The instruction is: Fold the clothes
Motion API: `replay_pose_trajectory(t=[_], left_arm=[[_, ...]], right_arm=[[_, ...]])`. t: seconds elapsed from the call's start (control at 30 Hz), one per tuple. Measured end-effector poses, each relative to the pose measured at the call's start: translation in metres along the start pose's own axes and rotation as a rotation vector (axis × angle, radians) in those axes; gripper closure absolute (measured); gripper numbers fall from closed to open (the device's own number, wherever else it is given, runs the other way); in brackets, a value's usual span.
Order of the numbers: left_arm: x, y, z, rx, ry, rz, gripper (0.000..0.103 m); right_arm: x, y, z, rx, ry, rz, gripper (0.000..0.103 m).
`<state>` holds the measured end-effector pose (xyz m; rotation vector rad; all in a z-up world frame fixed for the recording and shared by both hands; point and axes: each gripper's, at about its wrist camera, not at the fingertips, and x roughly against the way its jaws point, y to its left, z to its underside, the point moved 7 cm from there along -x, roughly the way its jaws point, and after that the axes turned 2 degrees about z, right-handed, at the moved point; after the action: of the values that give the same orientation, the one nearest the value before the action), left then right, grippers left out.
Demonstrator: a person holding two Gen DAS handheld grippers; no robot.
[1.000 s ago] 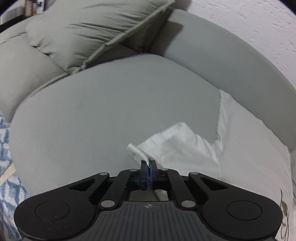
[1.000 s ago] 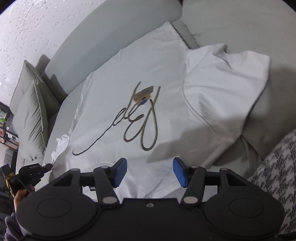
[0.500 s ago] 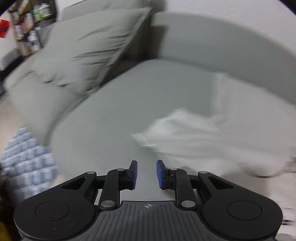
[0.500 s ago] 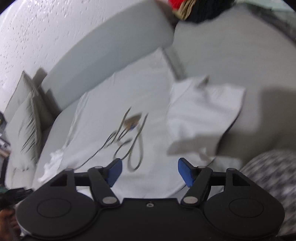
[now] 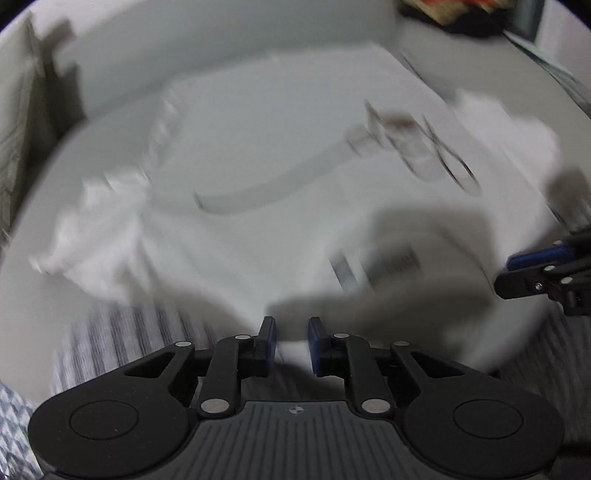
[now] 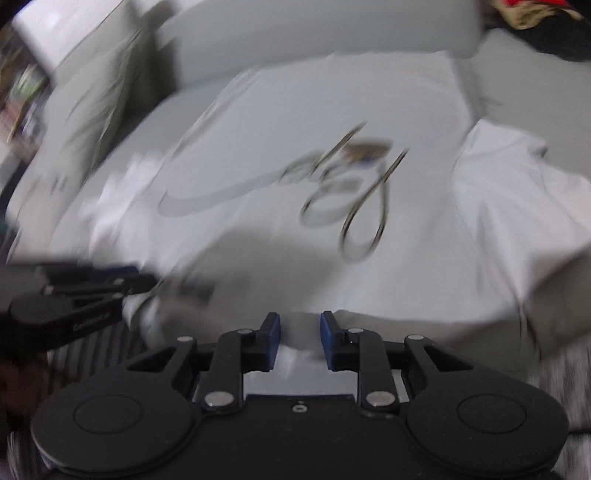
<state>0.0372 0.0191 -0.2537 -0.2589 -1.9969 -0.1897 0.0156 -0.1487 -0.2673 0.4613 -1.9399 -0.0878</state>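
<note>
Jaws of left gripper [image 5: 291, 341] and right gripper [image 6: 300, 339] slightly parted, gripping nothing, poised at near edge of white printed cotton T-shirt [image 6: 295, 122] spread ahead on grey sofa [image 6: 332, 33].

Both views are dim, flat and cool grey, with no glare. Motion blur smears almost everything: the white cotton T-shirt with a looping dark script print [image 5: 280, 229] [image 6: 369, 229] has streaked outlines, and the grey upholstered sofa [image 5: 221, 59] [image 6: 295, 29] is soft-edged. Only the black two-finger left gripper with blue pads [image 5: 291, 341] and its right twin [image 6: 299, 341] stay sharp in their own cameras. Broad soft shadows fall on the cloth just ahead of each. Fisheye curvature bends the edges, and the corners are dark.
</note>
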Motion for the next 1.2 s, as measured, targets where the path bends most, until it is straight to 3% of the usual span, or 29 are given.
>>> replay_pose_trajectory(t=[0.07, 0.1, 0.2, 0.27, 0.37, 0.43, 0.53, 0.63, 0.7, 0.83, 1.0, 1.1, 1.2], left_arm=[[0.011, 0.002, 0.013, 0.007, -0.021, 0.019, 0.084], [0.019, 0.003, 0.012, 0.014, -0.054, 0.018, 0.084], [0.044, 0.008, -0.010, 0.054, -0.208, 0.032, 0.083], [0.045, 0.008, -0.028, 0.056, -0.276, -0.005, 0.076], [0.018, 0.010, -0.045, 0.083, -0.244, -0.037, 0.079], [-0.008, 0.008, -0.044, 0.086, -0.171, -0.040, 0.078], [-0.007, 0.005, -0.033, 0.071, -0.123, -0.045, 0.076], [0.005, 0.008, -0.017, 0.105, -0.032, 0.010, 0.081], [0.019, 0.015, -0.017, 0.131, -0.053, 0.030, 0.082], [0.065, 0.034, -0.046, 0.179, -0.205, 0.022, 0.082], [0.128, 0.055, -0.100, 0.183, -0.426, 0.000, 0.082], [0.142, 0.066, -0.131, 0.182, -0.498, -0.009, 0.081], [0.132, 0.079, -0.158, 0.189, -0.522, -0.020, 0.080]], right_arm=[[0.002, -0.005, 0.023, -0.028, 0.098, 0.008, 0.079], [0.006, -0.009, 0.028, -0.051, 0.100, 0.009, 0.079], [0.027, -0.012, 0.015, -0.076, -0.019, -0.003, 0.079], [0.036, -0.010, -0.005, -0.088, -0.118, -0.012, 0.079], [0.027, -0.007, -0.031, -0.121, -0.174, -0.032, 0.079], [0.010, -0.007, -0.040, -0.134, -0.161, -0.018, 0.079], [-0.005, -0.006, -0.020, -0.102, -0.104, 0.014, 0.080], [0.005, -0.007, -0.001, -0.103, 0.005, -0.021, 0.079], [0.017, -0.009, 0.005, -0.141, 0.050, -0.056, 0.079], [0.064, -0.007, -0.026, -0.178, -0.094, -0.100, 0.076], [0.129, -0.007, -0.093, -0.205, -0.348, -0.150, 0.067], [0.157, -0.015, -0.130, -0.217, -0.476, -0.156, 0.059], [0.153, -0.029, -0.162, -0.225, -0.530, -0.129, 0.056]])
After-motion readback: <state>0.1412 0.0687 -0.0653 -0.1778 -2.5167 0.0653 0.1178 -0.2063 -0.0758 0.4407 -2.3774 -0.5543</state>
